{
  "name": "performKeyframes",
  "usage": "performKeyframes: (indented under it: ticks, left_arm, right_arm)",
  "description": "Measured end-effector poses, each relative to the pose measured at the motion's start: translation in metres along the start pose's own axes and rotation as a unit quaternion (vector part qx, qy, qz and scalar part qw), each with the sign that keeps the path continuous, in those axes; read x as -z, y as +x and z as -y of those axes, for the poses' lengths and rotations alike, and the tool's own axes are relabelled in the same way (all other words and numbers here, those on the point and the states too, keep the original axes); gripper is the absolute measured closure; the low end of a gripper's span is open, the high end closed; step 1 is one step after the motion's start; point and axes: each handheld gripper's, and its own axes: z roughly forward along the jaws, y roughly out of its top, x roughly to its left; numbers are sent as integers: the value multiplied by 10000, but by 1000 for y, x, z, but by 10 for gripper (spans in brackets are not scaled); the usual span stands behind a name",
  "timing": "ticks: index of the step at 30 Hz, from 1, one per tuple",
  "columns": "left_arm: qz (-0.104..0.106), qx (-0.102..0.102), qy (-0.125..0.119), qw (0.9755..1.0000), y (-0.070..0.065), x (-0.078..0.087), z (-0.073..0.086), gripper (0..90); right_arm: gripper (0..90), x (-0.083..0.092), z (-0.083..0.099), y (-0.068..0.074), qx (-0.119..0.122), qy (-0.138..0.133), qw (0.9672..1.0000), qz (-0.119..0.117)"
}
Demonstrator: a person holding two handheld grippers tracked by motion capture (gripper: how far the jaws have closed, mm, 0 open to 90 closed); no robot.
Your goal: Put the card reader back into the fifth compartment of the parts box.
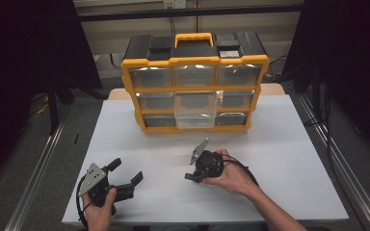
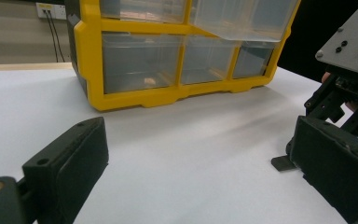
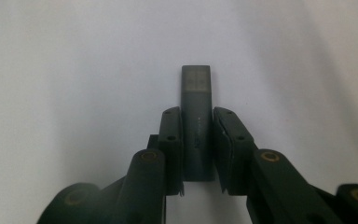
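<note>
Item: small dark stick (image 3: pixel 196 122), flat and oblong, resembling a USB drive. Location: centre of the right gripper view, lying on the white table (image 1: pixel 279 144) with its lighter end toward the top of the frame. In the left gripper view its tip pokes out at right centre (image 2: pixel 282 163).

Right gripper (image 1: pixel 192 177): lower centre of the high view, tilted down toward the table. Its jaws stand on either side of the stick's rear half; the left pad looks to be touching, while a slim gap seems to remain on the right, so a firm clamp is not yet certain.

Left gripper (image 1: pixel 125 173): lower left of the high view, jaws wide apart and holding nothing, well apart from the stick.

Yellow drawer cabinet (image 1: pixel 195 82): upper centre of the high view. Its middle clear drawer (image 1: pixel 195 108) is pulled out, a likely destination.

Handling note: close fully before lifting, keeping the pads square on the long sides so the stick does not pivot. The grip sits toward the rear, so lift straight and slowly. A thin, smooth body may slip; confirm it rises with the jaws before travelling.
</note>
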Motion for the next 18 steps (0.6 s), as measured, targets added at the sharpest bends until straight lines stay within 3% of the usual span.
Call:
performKeyframes:
  ticks: [18]
  left_arm:
    - [-26,45,-42,10000,0,0,0,43]
  right_arm:
    - [736,13,4,-3,-233,-430,9988,-15]
